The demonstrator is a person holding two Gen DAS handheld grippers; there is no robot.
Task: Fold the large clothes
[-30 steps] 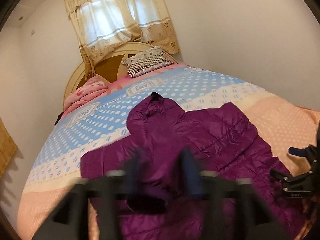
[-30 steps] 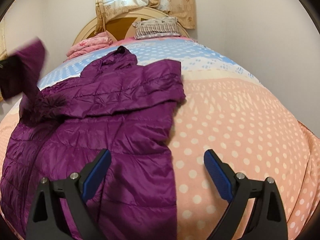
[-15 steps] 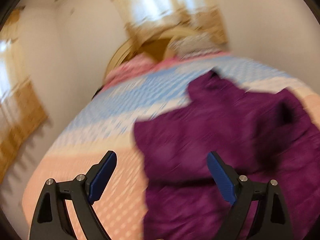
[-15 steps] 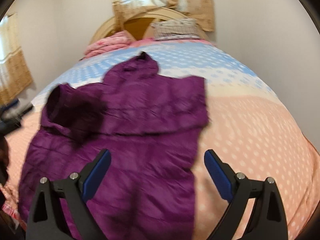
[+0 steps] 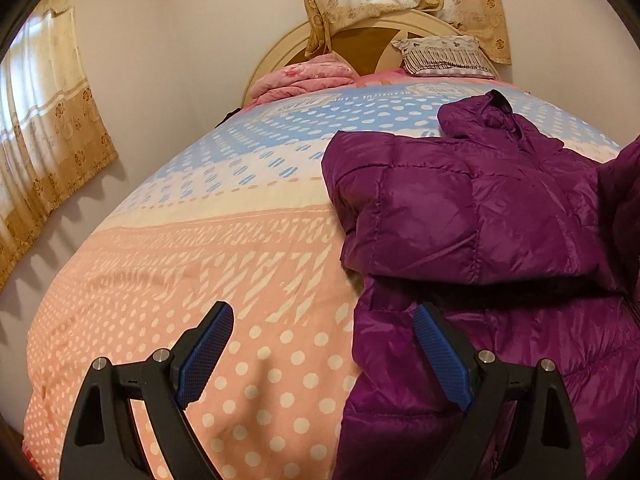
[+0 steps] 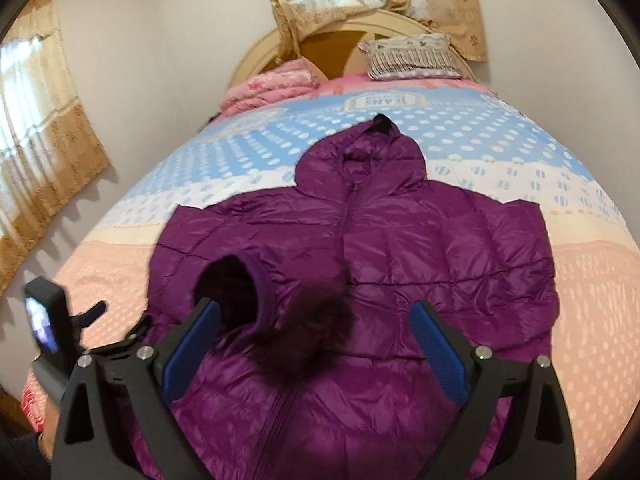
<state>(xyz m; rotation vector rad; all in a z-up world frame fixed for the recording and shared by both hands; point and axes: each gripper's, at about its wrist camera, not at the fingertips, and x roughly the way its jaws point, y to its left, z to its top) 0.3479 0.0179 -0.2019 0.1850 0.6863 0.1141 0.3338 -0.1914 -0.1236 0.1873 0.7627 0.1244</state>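
Nearest, the left claw (image 5: pixel 322 354) gapes empty over the bed (image 5: pixel 168 280) beside the purple jacket (image 5: pixel 480 216). The right claw (image 6: pixel 316 350), jaws just narrowing, stands apart around a sleeve cuff (image 6: pixel 236 292), gripping nothing. Only the right view shows the whole jacket mid-bed. Farthest, pillow (image 6: pixel 412 56) and headboard (image 6: pixel 328 36).

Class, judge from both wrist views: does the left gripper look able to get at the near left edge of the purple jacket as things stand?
Probably yes. The left gripper is open with the purple jacket's edge beside its right finger, and only bare bedspread between.
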